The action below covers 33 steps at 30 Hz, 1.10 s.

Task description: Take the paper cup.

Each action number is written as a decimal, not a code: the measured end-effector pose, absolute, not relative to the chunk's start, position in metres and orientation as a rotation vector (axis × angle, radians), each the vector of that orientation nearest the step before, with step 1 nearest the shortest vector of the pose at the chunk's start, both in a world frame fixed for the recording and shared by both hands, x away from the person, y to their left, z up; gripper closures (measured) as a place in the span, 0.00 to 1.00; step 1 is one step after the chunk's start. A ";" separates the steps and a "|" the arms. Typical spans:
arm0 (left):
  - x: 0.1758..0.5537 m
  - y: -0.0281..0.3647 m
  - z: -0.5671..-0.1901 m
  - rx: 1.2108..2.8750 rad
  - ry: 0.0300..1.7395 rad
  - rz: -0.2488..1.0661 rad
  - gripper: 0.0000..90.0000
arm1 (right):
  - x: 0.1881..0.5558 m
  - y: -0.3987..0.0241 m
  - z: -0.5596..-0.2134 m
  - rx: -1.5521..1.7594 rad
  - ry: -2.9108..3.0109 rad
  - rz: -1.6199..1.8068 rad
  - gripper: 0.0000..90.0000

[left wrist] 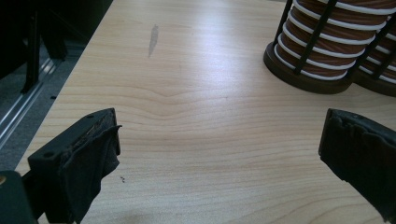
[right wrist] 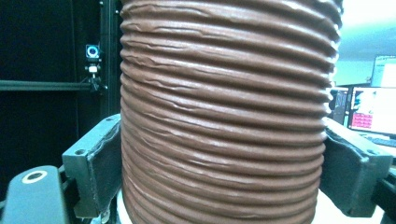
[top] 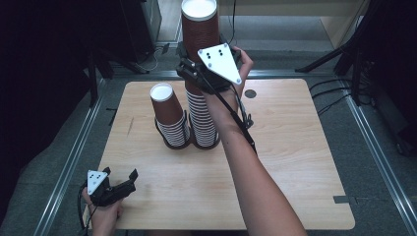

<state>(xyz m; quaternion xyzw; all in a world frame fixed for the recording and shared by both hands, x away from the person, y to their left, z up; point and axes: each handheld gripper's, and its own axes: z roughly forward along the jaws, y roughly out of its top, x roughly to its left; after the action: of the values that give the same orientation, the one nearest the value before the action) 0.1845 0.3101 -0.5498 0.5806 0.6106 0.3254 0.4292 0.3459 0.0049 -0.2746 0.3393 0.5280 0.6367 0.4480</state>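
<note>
Two stacks of brown paper cups stand in a black wire holder (top: pixel 177 145) at the table's middle. The short stack (top: pixel 167 110) is on the left, the tall stack (top: pixel 202 120) on the right. My right gripper (top: pixel 196 73) is shut on the tall stack's upper cups (top: pixel 199 29), high above the table; in the right gripper view the pads (right wrist: pixel 100 168) press both sides of the ribbed brown cup wall (right wrist: pixel 224 116). My left gripper (top: pixel 119 173) rests open near the table's front left corner, its jaws wide apart over bare wood (left wrist: pixel 219 140). The holder base (left wrist: pixel 303 79) lies ahead to its right.
The wooden table (top: pixel 295 147) has a dark round hole (top: pixel 250 93) near its far edge. Metal rails (top: pixel 74 157) run along both sides. Black stands and cables surround the table. Lit monitors (right wrist: pixel 369 112) show behind the cups.
</note>
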 end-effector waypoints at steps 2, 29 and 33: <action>0.185 0.310 -0.550 1.451 1.525 0.813 0.00 | 0.344 0.004 -0.271 0.837 1.302 1.594 0.14; 0.185 0.309 -0.550 1.457 1.528 0.818 0.00 | 0.323 -0.045 -0.252 0.833 1.204 1.601 0.14; 0.185 0.309 -0.550 1.457 1.528 0.819 0.00 | 0.320 -0.056 -0.256 0.840 1.195 1.591 0.14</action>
<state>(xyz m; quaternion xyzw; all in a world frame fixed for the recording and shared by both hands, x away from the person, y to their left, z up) 0.1849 0.3092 -0.5498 0.5825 0.6110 0.3273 0.4246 0.3197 -0.0561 -0.2564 0.3430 0.4878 0.6498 0.4714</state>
